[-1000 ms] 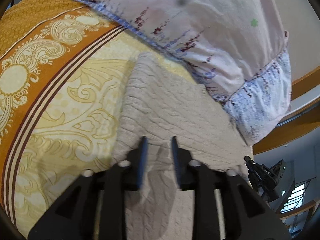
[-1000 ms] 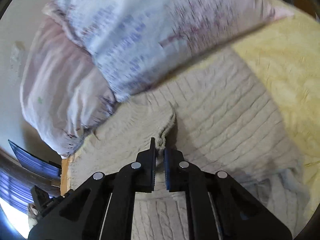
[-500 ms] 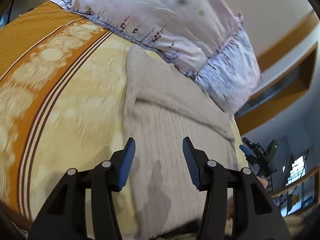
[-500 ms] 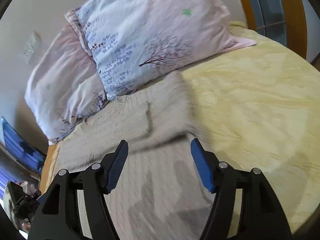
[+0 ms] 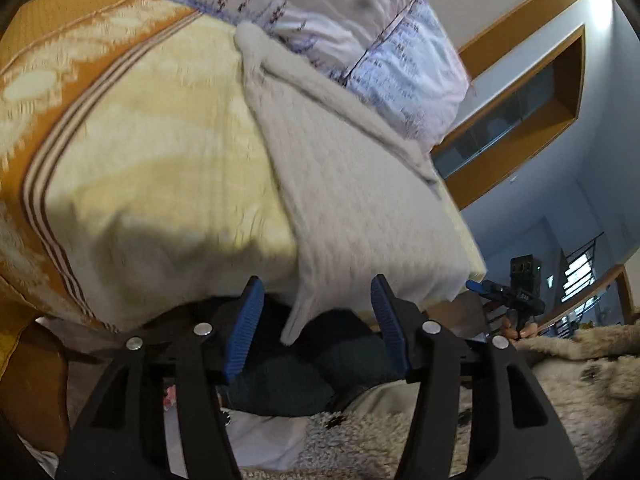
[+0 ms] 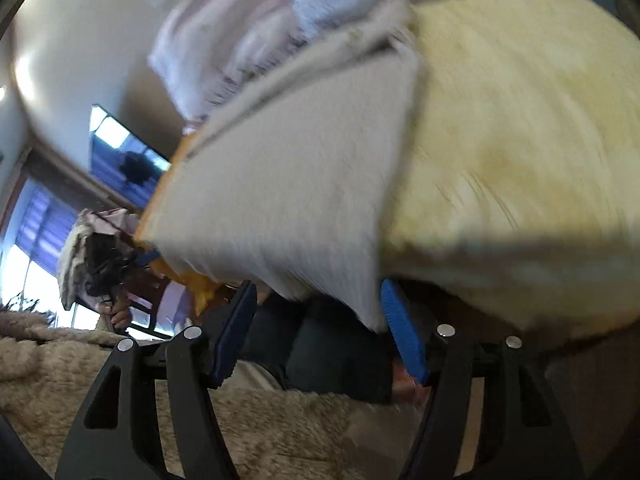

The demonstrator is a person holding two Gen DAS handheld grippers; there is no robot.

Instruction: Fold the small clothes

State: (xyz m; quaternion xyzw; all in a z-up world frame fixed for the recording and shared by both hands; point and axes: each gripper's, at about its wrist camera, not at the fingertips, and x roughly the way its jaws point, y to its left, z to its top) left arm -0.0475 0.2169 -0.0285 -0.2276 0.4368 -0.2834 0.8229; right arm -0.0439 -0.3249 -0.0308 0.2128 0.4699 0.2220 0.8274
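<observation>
My left gripper [image 5: 316, 320] is opening, nothing pinched, with the hanging corner of the grey knit sweater [image 5: 348, 184] between its blue pads; the garment's long axis runs away from me up the yellow bedspread [image 5: 160, 152] toward the floral pillow [image 5: 380, 32]. My right gripper [image 6: 316, 328] stands open and empty below the sweater's [image 6: 288, 184] near hem, about as near as the left. The knit looks soft, ribbed and floppy, the sleeve folded in flat.

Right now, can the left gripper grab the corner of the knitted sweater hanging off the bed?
Probably yes. The left gripper has its fingers opening, and the sweater's hanging corner dangles right between them, untouched. Nothing blocks it.
</observation>
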